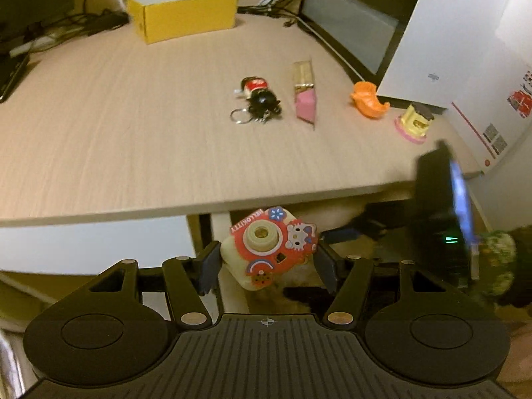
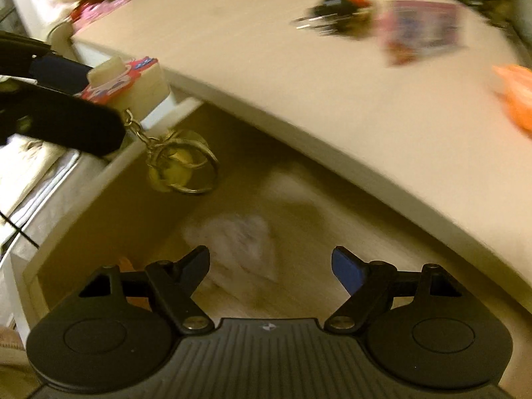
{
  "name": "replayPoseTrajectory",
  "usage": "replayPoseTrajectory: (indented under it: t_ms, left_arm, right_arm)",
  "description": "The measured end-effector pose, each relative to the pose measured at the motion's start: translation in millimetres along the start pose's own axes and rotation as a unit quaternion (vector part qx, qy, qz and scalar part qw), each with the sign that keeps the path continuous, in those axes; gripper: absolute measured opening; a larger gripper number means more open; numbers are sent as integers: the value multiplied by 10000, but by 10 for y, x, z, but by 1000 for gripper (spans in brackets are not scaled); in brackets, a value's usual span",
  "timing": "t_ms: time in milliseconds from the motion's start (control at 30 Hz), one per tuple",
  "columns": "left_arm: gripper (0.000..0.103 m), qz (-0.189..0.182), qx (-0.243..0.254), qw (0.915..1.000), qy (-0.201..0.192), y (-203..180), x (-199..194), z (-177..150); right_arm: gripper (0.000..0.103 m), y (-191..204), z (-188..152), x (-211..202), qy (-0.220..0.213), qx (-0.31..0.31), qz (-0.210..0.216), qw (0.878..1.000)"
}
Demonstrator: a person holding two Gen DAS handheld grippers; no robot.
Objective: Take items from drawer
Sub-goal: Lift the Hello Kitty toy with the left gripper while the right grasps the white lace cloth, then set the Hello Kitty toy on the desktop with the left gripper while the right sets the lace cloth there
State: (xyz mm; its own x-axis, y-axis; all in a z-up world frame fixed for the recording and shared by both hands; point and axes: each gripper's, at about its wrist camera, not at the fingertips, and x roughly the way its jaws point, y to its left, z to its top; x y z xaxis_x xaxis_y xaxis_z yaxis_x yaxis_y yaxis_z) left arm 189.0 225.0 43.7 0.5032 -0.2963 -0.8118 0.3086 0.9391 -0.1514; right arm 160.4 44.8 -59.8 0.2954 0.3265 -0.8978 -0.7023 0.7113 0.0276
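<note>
A cream toy camera (image 1: 266, 249) with a red Hello Kitty face sits between the pads of my left gripper (image 1: 267, 267), which is shut on it just below the desk edge. In the right wrist view the same toy camera (image 2: 133, 83) shows at the upper left in the left gripper (image 2: 103, 101), its keyring (image 2: 181, 166) dangling. My right gripper (image 2: 271, 262) hangs open over the open drawer (image 2: 83, 193), nothing between its fingers. A blurred white item (image 2: 239, 232) lies on the drawer floor under it.
On the desk (image 1: 133, 133) lie a doll keychain (image 1: 257, 99), a pink packet (image 1: 304, 91), an orange piece (image 1: 367, 99) and a yellow-pink toy (image 1: 415, 121). A yellow box (image 1: 183, 10) stands at the back, a white box (image 1: 465, 50) at the right.
</note>
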Motion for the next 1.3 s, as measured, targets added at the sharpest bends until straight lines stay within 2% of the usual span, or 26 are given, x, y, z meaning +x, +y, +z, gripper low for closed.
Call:
replayPoseTrajectory:
  t_ms: [33, 100, 133, 200, 267, 367, 467, 667, 733, 800, 900, 1000, 1067, 1167, 1300]
  left_arm:
    - [65, 26, 6, 10000, 19, 12, -11, -12]
    - [65, 74, 43, 9999, 53, 52, -45, 3]
    - [65, 69, 67, 9999, 57, 53, -48, -5]
    - [65, 22, 145, 9999, 47, 48, -19, 6]
    - [65, -61, 257, 9996, 34, 4, -13, -29]
    - [65, -238, 458, 9987, 32, -68, 3, -44]
    - [65, -432, 615, 9972, -4, -102, -45, -99]
    - [65, -876, 584, 9943, -159, -58, -202, -71]
    - [65, -1060, 724, 9905, -493, -127, -316, 126]
    - [65, -1130, 901, 9843, -1010, -196, -490, 403]
    - [66, -1102, 987, 9749, -1666, -256, -664, 826]
    - [66, -1083, 836, 9718, -1919, -323, -522, 1196]
    - [66, -1169, 706, 9734, -1838, -385, -265, 1356]
    - [66, -1239, 795, 9772, -1530, -569, 322, 1445]
    - [66, -726, 1030, 9861, -1081, -722, 982, 1420]
  right_arm:
    - [79, 36, 33, 78, 72, -47, 53, 9999]
    - [59, 86, 72, 210, 259, -89, 109, 9996]
    - [42, 100, 80, 260, 379, -69, 156, 9991]
    - [35, 111, 71, 262, 476, -10, 200, 9987]
    - [20, 123, 32, 161, 429, 10, 114, 9990]
    - [16, 93, -85, -99, 274, 170, -104, 9994]
    - [13, -14, -254, -455, 32, 591, -327, 9977]
    - [13, -200, -600, -1327, -705, 1425, -816, 9839]
    - [13, -282, -624, -1648, -935, 1595, -1004, 9776]
    - [12, -389, -533, -2023, -1339, 1644, -1259, 9691]
    - [12, -522, -319, -2549, -2081, 1609, -1750, 9488]
    - [13, -821, -57, -2795, -2477, 1572, -2212, 9301]
    - [13, -1028, 77, -2748, -2409, 1593, -2556, 9227]
    - [13, -1324, 131, -2559, -2129, 1753, -2746, 9212]
    - [13, -1814, 21, -2144, -1555, 2200, -2889, 9187]
